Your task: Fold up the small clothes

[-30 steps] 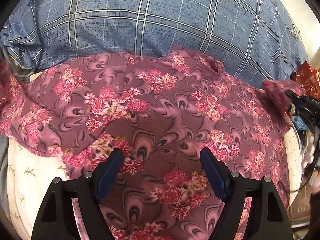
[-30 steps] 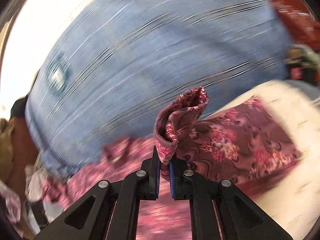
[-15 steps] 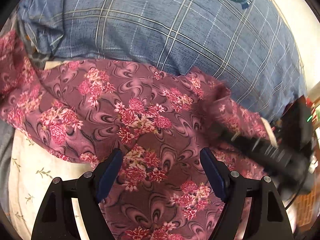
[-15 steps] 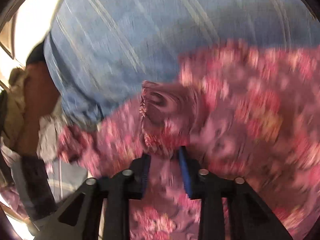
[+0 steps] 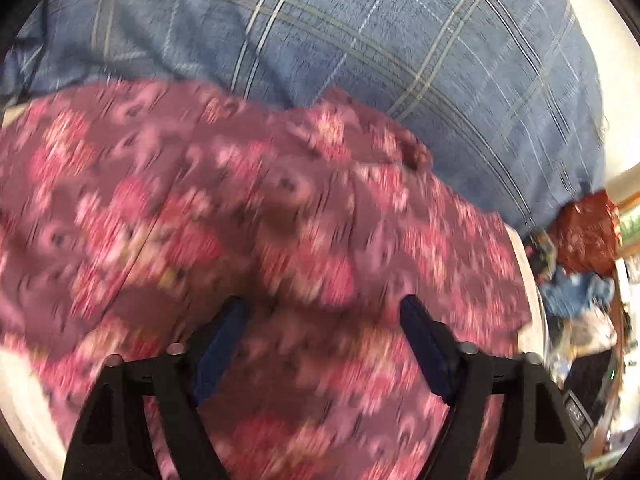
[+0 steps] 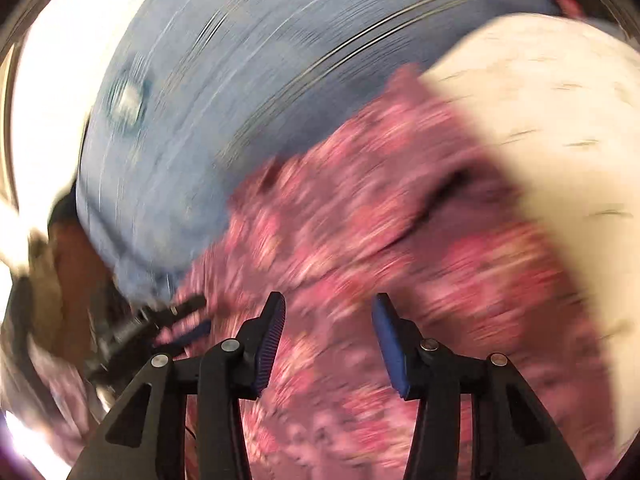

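Left wrist view: the left gripper [image 5: 320,320] hung over the pink-and-maroon floral cloth garment [image 5: 248,216], its two blue-padded fingers [image 5: 222,340] spread wide apart with nothing between them but the fabric lying below. The garment was spread across a cream bedsheet with a small sprig print [image 5: 16,392], and its far edge lay against a large blue plaid pillow [image 5: 400,60]. A rumpled fold of the garment [image 5: 400,148] rose at that far edge, just beside the pillow. Motion blur softened the print. At the right margin sat a heap of red and blue clutter [image 5: 580,248], too blurred to identify.

Right wrist view: the right gripper [image 6: 328,312] also stood with its jaws parted, blue pads [image 6: 272,344] separated, holding nothing. The floral garment [image 6: 400,248] filled the frame beneath and ahead of it; the cream sheet [image 6: 540,112] showed to the right, the blue pillow [image 6: 240,80] to the upper left. The left gripper [image 6: 188,320] was visible at the lower left over the garment's edge, heavily blurred.
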Motion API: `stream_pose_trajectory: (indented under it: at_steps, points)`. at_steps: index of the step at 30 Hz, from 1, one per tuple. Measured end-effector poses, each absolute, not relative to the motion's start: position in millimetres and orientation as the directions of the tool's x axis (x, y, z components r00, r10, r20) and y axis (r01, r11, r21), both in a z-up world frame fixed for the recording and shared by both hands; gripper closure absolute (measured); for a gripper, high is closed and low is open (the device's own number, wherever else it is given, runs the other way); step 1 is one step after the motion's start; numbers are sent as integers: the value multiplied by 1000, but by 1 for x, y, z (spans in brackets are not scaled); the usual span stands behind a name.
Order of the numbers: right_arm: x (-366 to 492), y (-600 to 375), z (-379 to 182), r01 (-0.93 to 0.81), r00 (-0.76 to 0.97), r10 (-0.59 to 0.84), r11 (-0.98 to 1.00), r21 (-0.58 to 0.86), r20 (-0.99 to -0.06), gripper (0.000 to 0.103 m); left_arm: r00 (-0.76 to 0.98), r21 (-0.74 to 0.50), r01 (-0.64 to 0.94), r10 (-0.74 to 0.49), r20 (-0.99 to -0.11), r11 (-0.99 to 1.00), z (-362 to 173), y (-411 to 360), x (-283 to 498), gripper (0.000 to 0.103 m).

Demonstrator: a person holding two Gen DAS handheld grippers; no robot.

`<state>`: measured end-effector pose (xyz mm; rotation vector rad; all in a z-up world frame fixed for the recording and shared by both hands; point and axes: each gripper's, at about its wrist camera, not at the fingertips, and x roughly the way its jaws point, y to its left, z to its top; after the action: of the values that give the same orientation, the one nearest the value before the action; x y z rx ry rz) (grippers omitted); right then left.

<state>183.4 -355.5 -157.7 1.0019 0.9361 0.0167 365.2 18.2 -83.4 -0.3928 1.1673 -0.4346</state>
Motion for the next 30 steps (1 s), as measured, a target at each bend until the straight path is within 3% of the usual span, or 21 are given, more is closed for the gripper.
stream_pose_trajectory:
  at_steps: [1,3,7,8,10,11,14,17,18,20,23,25,27,30]
  points:
    - [179,-369,-161,409,651,396,536,739,-648,55,291,-527,119,-537,-792,841,-85,12,379,99]
    - [175,-391,-172,442,699,372,445,779,-610,53,259,-537,78,-537,-803,840,-85,10,391,98]
    - [187,-411,-197,444,764,377,281,851,-524,56,397,-505,68,-488,-777,860,-52,28,388,98]
    - [189,-415,-200,449,770,372,262,854,-519,61,417,-507,66,-485,-769,859,-46,34,384,98]
    - [196,-415,-198,432,786,371,241,869,-494,91,422,-532,57,-503,-754,845,-39,43,375,98]
    - [198,-414,-191,402,803,363,256,879,-472,99,427,-531,56,-501,-753,845,-39,45,369,98]
    - [190,-414,-179,388,817,322,309,868,-479,99,422,-496,41,-465,-778,867,-52,52,351,96]
    - [190,-404,-205,497,699,358,380,780,-619,102,319,-435,-31,-403,-858,900,-94,53,351,96]
    - [188,-402,-202,479,710,356,388,787,-607,101,321,-451,-39,-416,-851,892,-101,56,351,94]
    - [184,-398,-186,497,688,334,429,754,-644,91,339,-455,-32,-419,-842,890,-89,63,345,94]
    - [179,-389,-153,441,706,327,492,751,-629,91,394,-462,21,-432,-811,887,-58,75,329,94]
    - [188,-378,-134,386,712,312,574,722,-629,87,441,-463,44,-433,-786,885,-36,78,320,78]
    - [205,-359,-120,339,703,305,651,679,-643,76,477,-462,43,-424,-770,886,-20,80,307,60]
    - [225,-331,-122,291,672,327,708,643,-664,75,469,-446,50,-415,-780,894,-21,69,306,55]
